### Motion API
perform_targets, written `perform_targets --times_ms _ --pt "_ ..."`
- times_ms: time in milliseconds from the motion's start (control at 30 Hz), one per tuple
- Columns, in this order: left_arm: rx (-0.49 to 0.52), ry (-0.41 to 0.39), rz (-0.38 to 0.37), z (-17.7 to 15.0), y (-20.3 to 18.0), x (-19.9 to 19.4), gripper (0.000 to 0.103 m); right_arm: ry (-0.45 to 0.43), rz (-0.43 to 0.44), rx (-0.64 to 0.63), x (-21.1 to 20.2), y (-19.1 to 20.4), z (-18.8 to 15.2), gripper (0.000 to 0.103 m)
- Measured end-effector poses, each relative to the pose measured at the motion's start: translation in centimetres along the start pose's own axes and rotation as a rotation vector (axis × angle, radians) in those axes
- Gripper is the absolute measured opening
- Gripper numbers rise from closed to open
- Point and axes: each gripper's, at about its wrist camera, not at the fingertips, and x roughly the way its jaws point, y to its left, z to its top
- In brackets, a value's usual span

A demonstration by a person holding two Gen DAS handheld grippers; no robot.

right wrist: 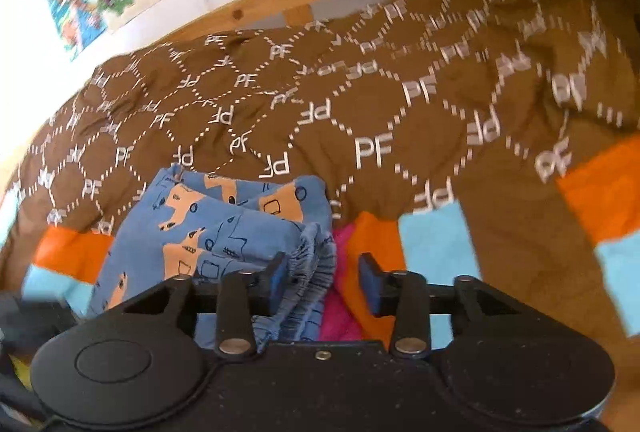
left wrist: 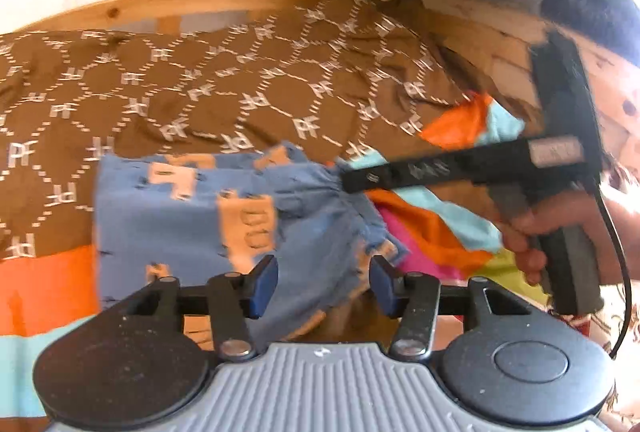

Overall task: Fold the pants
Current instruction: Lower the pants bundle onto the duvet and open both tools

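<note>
The pants [right wrist: 224, 228] are seen lying on the bed, on the brown bedspread [right wrist: 400, 104] near its edge, where the brown cloth meets the orange, blue and pink patches [right wrist: 372, 252]. They are small, of thin blue cotton printed with tan figures, and are already gathered into a thick folded bundle. They are judged to be light, soft and limp: no shape is likely to be kept when they are lifted, and loose layers can be expected to slide apart. The gathered elastic waistband [right wrist: 316, 264], on the side of the bundle next to the pink patch, is judged the firmest place to be taken hold of, since several layers are bunched there.

In the right wrist view the right gripper [right wrist: 323, 284] is held moderately open, with the waistband between its jaws; the cloth appears to be touched by one pad [right wrist: 279, 274] only and is not clamped. In the left wrist view the left gripper [left wrist: 323, 286] is likewise held moderately open, low over the near edge of the pants [left wrist: 208, 216], with cloth showing between its jaws but not pinched. The right gripper [left wrist: 352, 178] is also seen there, its tip at the waistband.
</note>
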Motion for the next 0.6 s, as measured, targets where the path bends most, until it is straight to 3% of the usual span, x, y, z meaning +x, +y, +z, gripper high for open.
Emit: perform_targets --times_ms 67,133,233,333,433,600 --pt "-0.044 0.019 0.071 0.5 1.0 -0.1 0.060 -0.020 -0.016 -0.049 -0.9 0.3 -0.2 0.060" --pt "-0.095 0.049 0.188 0.5 2.2 -0.1 0.073 -0.025 -0.022 -0.079 -1.4 0.7 -0.5 0.066" --pt "-0.143 0.105 0.306 0.0 3.9 0.3 0.083 -0.016 -0.023 -0.152 -1.8 1.7 -1.4 0.079" --pt "-0.170 0.241 0.382 -1.2 5.3 1.6 0.090 0.015 -0.062 -0.241 -1.5 2.5 -2.6 0.086" --pt "-0.232 0.285 0.390 -2.7 6.8 1.9 0.102 0.041 -0.109 -0.266 -1.1 2.4 -3.5 0.099" --pt "-0.251 0.314 0.362 -2.1 7.7 1.4 0.102 0.043 -0.099 -0.219 -1.7 1.5 -4.3 0.102"
